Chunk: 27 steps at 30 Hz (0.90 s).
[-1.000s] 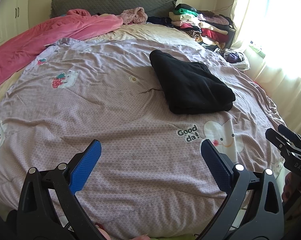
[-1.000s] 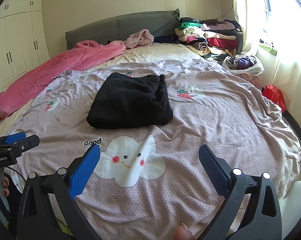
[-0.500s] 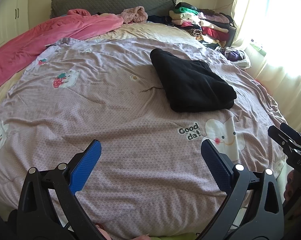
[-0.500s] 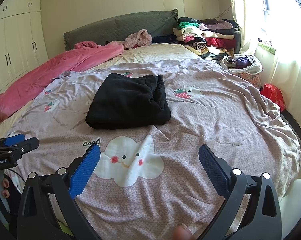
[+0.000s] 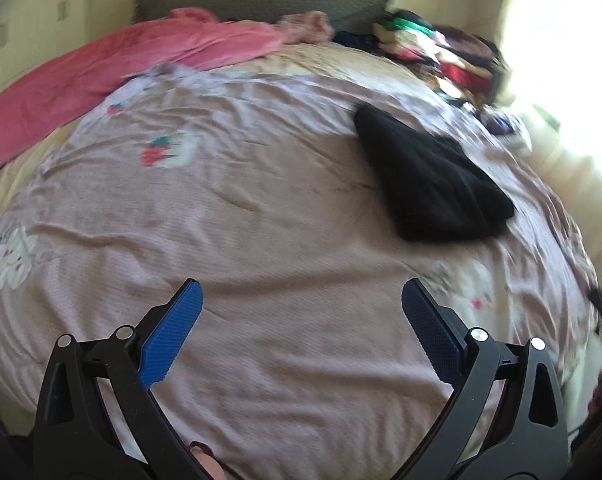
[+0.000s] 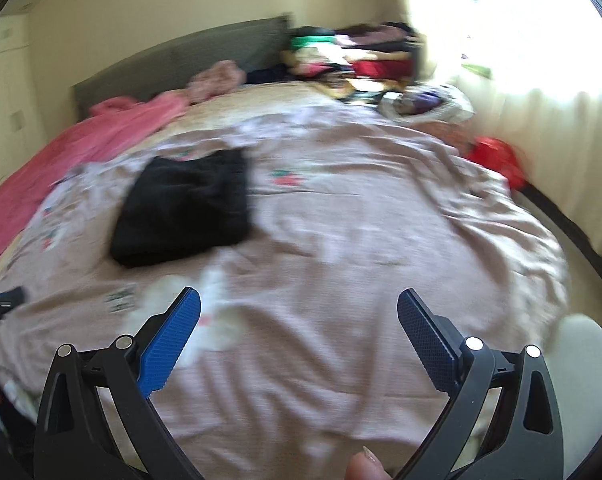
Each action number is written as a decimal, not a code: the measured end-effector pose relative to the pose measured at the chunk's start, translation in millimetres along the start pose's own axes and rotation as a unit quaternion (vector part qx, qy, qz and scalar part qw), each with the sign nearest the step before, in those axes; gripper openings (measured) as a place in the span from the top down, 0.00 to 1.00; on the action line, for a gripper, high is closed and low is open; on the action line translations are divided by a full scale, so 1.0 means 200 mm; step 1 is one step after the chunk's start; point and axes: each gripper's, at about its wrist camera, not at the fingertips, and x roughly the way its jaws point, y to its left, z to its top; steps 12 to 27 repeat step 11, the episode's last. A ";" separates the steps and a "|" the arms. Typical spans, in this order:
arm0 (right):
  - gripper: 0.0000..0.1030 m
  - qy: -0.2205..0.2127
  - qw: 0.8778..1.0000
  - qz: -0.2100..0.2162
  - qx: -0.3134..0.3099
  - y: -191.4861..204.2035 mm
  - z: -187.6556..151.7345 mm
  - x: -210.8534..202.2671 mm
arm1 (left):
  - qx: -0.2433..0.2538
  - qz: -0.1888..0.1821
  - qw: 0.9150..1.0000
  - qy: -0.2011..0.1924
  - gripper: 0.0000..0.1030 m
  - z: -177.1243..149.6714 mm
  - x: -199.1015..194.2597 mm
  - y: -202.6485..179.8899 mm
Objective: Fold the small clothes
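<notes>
Both claws spread wide, empty: left gripper (image 5: 301, 304), right gripper (image 6: 299, 312). Folded black garment (image 6: 185, 208) lies mid-bed on the lilac quilt (image 5: 261, 240), looks done. I'd fetch the next piece from the clothes pile (image 6: 353, 54) by the headboard; long reach, pink blanket (image 5: 113, 76) flanks the far side.

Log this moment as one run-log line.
left gripper: open, empty | right gripper: open, empty | black garment: folded, on bedspread, untouched | views: motion-blurred
</notes>
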 end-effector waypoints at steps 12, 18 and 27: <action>0.04 0.073 0.924 -0.311 0.211 -1.37 -0.28 0.06 | -0.219 0.254 0.942 -0.019 0.09 0.55 0.03 1.57; 0.04 0.073 0.924 -0.311 0.211 -1.37 -0.28 0.06 | -0.219 0.254 0.942 -0.019 0.09 0.55 0.03 1.57; 0.04 0.073 0.924 -0.311 0.211 -1.37 -0.28 0.06 | -0.219 0.254 0.942 -0.019 0.09 0.55 0.03 1.57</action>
